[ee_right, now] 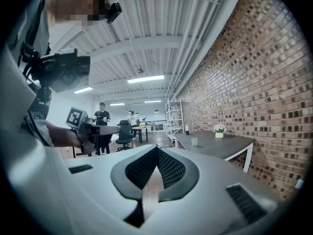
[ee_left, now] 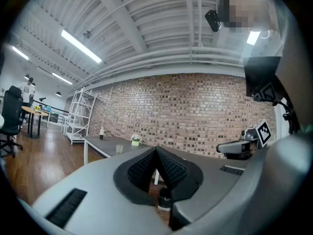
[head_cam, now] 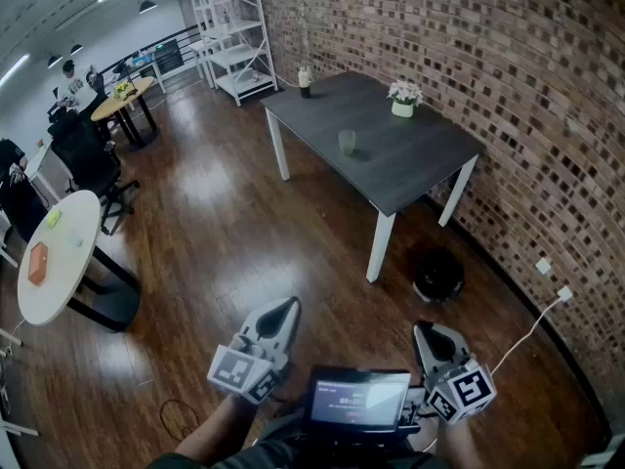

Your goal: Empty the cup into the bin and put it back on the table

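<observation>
Two grippers sit low in the head view, the left gripper (head_cam: 287,309) and the right gripper (head_cam: 423,331), each with its jaws pressed together and nothing between them. One cup (head_cam: 347,143) stands upright near the middle of the single dark table (head_cam: 420,169) by the brick wall, well apart from both grippers. Two other things share that tabletop: one flower pot (head_cam: 402,108) near the wall and one bottle (head_cam: 305,81) at the far corner. One black bin (head_cam: 437,274) rests on the wooden floor beside the table's near leg. One white round table (head_cam: 68,252) stands at the left
</observation>
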{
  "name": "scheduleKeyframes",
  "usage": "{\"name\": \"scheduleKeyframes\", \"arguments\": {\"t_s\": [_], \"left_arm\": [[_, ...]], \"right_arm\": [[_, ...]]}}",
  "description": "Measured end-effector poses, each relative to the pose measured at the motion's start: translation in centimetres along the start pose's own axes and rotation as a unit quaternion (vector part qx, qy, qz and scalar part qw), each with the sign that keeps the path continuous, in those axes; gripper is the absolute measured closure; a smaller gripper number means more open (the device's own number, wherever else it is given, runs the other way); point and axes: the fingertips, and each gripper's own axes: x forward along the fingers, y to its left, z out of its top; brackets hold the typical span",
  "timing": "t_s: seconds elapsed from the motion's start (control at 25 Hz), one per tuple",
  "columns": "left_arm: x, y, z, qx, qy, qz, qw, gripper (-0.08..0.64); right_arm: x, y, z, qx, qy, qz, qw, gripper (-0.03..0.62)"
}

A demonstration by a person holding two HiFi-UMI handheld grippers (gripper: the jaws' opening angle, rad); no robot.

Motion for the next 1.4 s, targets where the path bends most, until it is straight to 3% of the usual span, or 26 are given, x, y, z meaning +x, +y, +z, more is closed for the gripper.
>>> {"name": "scheduleKeyframes", "arguments": {"t_s": [0.52, 0.92, 1.08, 1.4], "left_arm": [[2.6, 11.3, -0.1, -0.029, 0.008, -0.004, 0.9995, 0.558], [9.5, 16.1, -1.3, -0.036, 0.013, 0.015, 0.9992, 0.558], [13.4, 17.4, -0.5, -0.028, 0.008, 0.02, 0.9994, 0.558], [20.0, 18.7, 1.3, 0.022, 0.0, -0.011, 0.9997, 0.558]], "right_arm": [[11.7, -0.2, 2.1, -0.01, 0.007, -0.031, 0.999, 0.592], [18.7, -5.5, 3.0, -0.009, 0.014, -0.015, 1.0, 0.592], [21.6, -8.4, 4.3, -0.008, 0.006, -0.003, 1.0, 0.592], [26.0, -12.6, 6.2, -0.01, -0.002, 0.019, 1.0, 0.592]]}}
